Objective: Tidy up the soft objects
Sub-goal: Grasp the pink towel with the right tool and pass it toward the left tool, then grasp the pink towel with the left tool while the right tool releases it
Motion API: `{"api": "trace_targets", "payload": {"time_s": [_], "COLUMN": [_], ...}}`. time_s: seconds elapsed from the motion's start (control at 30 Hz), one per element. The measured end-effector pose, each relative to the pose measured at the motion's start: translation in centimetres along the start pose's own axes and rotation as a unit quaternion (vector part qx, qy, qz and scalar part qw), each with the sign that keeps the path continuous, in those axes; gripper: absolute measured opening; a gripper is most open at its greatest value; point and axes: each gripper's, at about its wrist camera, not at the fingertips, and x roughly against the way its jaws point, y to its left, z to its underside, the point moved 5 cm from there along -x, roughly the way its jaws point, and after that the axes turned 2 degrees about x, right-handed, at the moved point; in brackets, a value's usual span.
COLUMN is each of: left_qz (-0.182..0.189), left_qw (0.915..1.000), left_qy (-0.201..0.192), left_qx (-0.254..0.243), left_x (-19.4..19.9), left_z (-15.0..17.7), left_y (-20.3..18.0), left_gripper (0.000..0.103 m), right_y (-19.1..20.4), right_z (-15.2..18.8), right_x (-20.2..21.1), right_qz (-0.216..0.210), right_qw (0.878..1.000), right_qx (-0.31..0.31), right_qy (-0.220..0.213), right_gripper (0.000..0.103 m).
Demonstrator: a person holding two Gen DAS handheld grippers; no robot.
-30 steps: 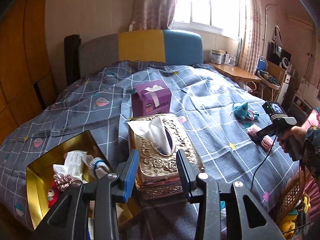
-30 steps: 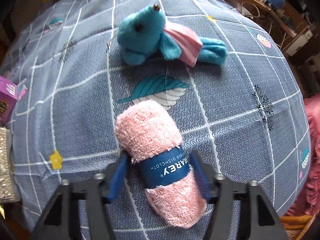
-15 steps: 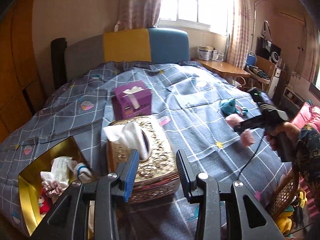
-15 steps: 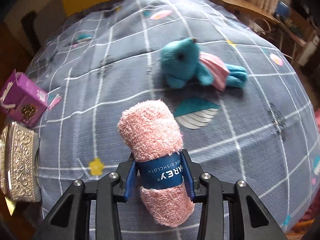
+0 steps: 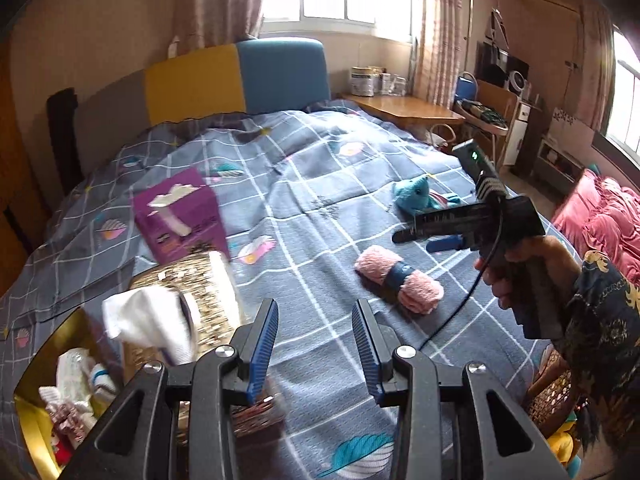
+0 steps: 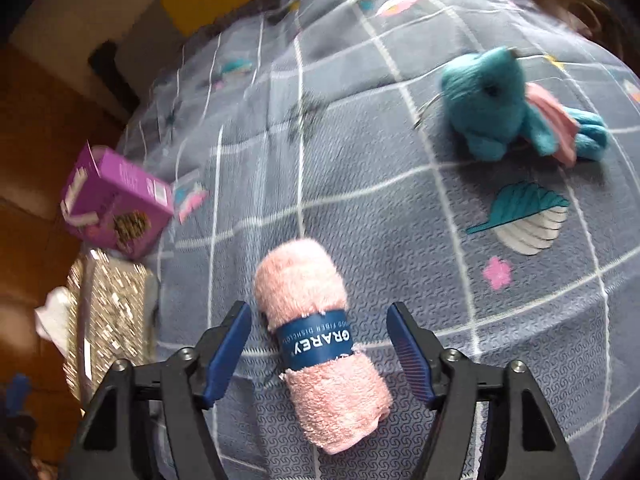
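A rolled pink towel point(image 6: 320, 344) with a blue paper band lies on the grey checked bedspread; it also shows in the left wrist view point(image 5: 398, 278). My right gripper point(image 6: 320, 350) is open, its jaws wide on either side of the towel without touching it. In the left wrist view the right gripper point(image 5: 424, 238) hovers above the towel. A teal plush toy point(image 6: 504, 104) lies beyond, also in the left wrist view point(image 5: 416, 196). My left gripper point(image 5: 316, 344) is open and empty over the bed's near part.
A gold box point(image 5: 28, 384) at the lower left holds several soft items. An ornate gold tissue box point(image 5: 200, 292) and a purple tissue box point(image 5: 180, 212) stand beside it. A wooden desk point(image 5: 404, 106) and a red blanket point(image 5: 600, 220) lie to the right.
My right gripper carried the pink towel leftward, then opened and let it go onto the bed. My left gripper swung to the right.
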Motion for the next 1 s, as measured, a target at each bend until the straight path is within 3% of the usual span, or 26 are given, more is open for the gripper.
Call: {"api": "trace_targets", "payload": {"time_s": [0.17, 0.23, 0.4, 0.47, 0.53, 0.6, 0.67, 0.83, 0.9, 0.97, 1.0], "left_qz": [0.036, 0.069, 0.137, 0.145, 0.152, 0.160, 0.153, 0.112, 0.094, 0.087, 0.090], "left_qw": [0.9982, 0.9949, 0.9776, 0.9720, 0.9661, 0.9591, 0.9569, 0.9540, 0.9568, 0.9597, 0.9618], "left_qy": [0.048, 0.073, 0.146, 0.164, 0.182, 0.202, 0.209, 0.234, 0.231, 0.226, 0.217], "left_qx": [-0.003, 0.006, 0.066, 0.086, 0.102, 0.118, 0.131, 0.151, 0.150, 0.143, 0.140], "left_x": [-4.6, -6.9, -13.2, -15.2, -17.1, -18.8, -20.1, -22.7, -23.1, -23.0, -22.8], "left_z": [-0.9, -1.3, -1.8, -1.9, -2.0, -1.9, -1.8, -1.3, -1.2, -1.4, -1.5], "left_y": [-2.8, -3.9, -5.8, -6.4, -7.0, -7.6, -7.9, -8.5, -8.7, -9.1, -9.3], "left_gripper": [0.038, 0.038, 0.038, 0.039, 0.042, 0.058, 0.066, 0.066, 0.066, 0.064, 0.051], "right_y": [-2.9, -3.9, -5.4, -5.7, -6.2, -6.4, -6.5, -7.6, -8.0, -8.3, -8.4], "right_z": [-1.5, -1.7, -1.9, -1.9, -1.8, -1.8, -1.8, -1.6, -1.6, -1.5, -1.5], "right_x": [2.8, 3.8, 5.3, 5.4, 5.9, 6.2, 6.4, 7.1, 7.3, 7.6, 7.7], "right_qz": [0.009, 0.017, 0.021, 0.019, 0.019, 0.021, 0.024, 0.015, 0.016, 0.023, 0.026], "right_qw": [0.994, 0.991, 0.984, 0.983, 0.981, 0.981, 0.979, 0.974, 0.971, 0.969, 0.968], "right_qx": [-0.078, -0.098, -0.133, -0.141, -0.147, -0.148, -0.150, -0.174, -0.183, -0.189, -0.191], "right_qy": [-0.071, -0.087, -0.116, -0.120, -0.123, -0.127, -0.132, -0.145, -0.151, -0.158, -0.161], "right_gripper": [0.077, 0.077, 0.077, 0.077, 0.078, 0.078, 0.078, 0.079, 0.079, 0.079, 0.079]}}
